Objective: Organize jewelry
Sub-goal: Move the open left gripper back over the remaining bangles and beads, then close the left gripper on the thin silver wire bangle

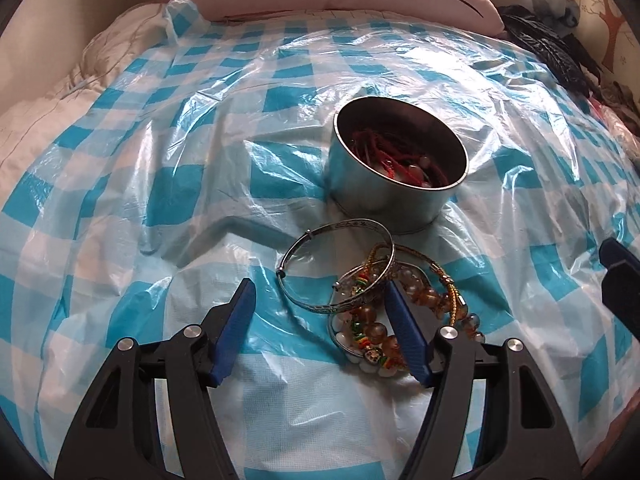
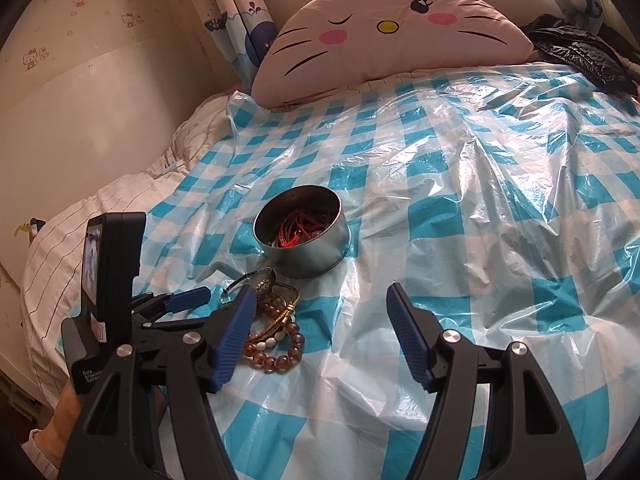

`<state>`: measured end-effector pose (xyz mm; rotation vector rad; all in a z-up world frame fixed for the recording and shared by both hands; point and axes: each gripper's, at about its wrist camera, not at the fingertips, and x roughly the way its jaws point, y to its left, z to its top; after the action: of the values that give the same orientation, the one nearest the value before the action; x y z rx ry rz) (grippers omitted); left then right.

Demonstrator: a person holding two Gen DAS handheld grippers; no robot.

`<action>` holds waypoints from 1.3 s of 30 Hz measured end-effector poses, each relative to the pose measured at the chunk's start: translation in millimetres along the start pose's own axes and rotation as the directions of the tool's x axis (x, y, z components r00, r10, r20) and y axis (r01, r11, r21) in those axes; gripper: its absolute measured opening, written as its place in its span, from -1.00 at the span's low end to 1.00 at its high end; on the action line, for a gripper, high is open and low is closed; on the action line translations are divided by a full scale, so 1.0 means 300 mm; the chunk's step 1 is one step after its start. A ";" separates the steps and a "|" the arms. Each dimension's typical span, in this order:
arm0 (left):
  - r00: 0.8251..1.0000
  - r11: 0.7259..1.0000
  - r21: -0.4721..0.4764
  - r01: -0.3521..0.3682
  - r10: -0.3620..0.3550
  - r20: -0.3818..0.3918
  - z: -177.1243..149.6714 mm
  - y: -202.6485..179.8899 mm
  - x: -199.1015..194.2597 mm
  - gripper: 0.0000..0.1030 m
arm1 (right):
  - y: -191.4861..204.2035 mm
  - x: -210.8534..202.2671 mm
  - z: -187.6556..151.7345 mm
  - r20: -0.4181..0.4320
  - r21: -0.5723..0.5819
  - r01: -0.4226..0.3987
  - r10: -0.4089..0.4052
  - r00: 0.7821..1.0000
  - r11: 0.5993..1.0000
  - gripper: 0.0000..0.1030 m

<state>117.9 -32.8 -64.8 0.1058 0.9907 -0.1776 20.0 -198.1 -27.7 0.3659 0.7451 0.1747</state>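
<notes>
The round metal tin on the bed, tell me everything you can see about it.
The round tin is plain silvery metal with straight walls, a small lip at the base and no lid on it. It stands upright on the blue-checked plastic sheet, just beyond the pile of bangles and bead bracelets. Inside lie red cords and a few pale beads. Neither gripper touches it.

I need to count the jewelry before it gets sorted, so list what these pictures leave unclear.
- Tin contents: both views show red cords and some beads; the wall and shadow hide the rest.
- Bracelet pile: in the left wrist view the left gripper finger covers part; pieces overlap, so no count.
- Same pile, right wrist view: the right gripper finger hides its left side.
</notes>
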 end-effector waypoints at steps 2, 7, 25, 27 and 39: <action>1.000 0.999 -0.054 -0.003 0.003 0.013 0.004 0.042 -0.008 0.16 | 0.003 0.013 -0.003 -0.020 -0.005 -0.003 0.003 1.000 1.000 0.28; 1.000 0.981 -0.192 0.011 -0.006 0.029 0.005 0.162 -0.021 0.15 | 0.021 0.082 -0.011 -0.114 -0.024 -0.031 0.028 0.993 0.999 0.28; 0.999 0.998 -0.057 -0.037 0.038 0.033 0.109 0.150 0.052 0.15 | 0.108 0.364 0.013 -0.351 -0.022 -0.137 0.120 0.929 0.990 -0.32; 0.999 0.999 -0.039 -0.034 0.035 0.021 0.115 0.145 0.075 0.15 | 0.097 0.369 0.011 -0.350 -0.010 -0.141 0.128 0.928 0.990 -0.46; 0.999 1.000 -0.005 -0.013 0.013 -0.030 0.072 0.151 0.099 -0.69 | 0.002 0.224 0.019 -0.215 0.103 -0.158 0.177 0.960 0.982 -0.83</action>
<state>160.5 4.8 -77.4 0.1106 1.0196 -0.1617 72.8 -180.0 -65.9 0.4961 0.9460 0.3495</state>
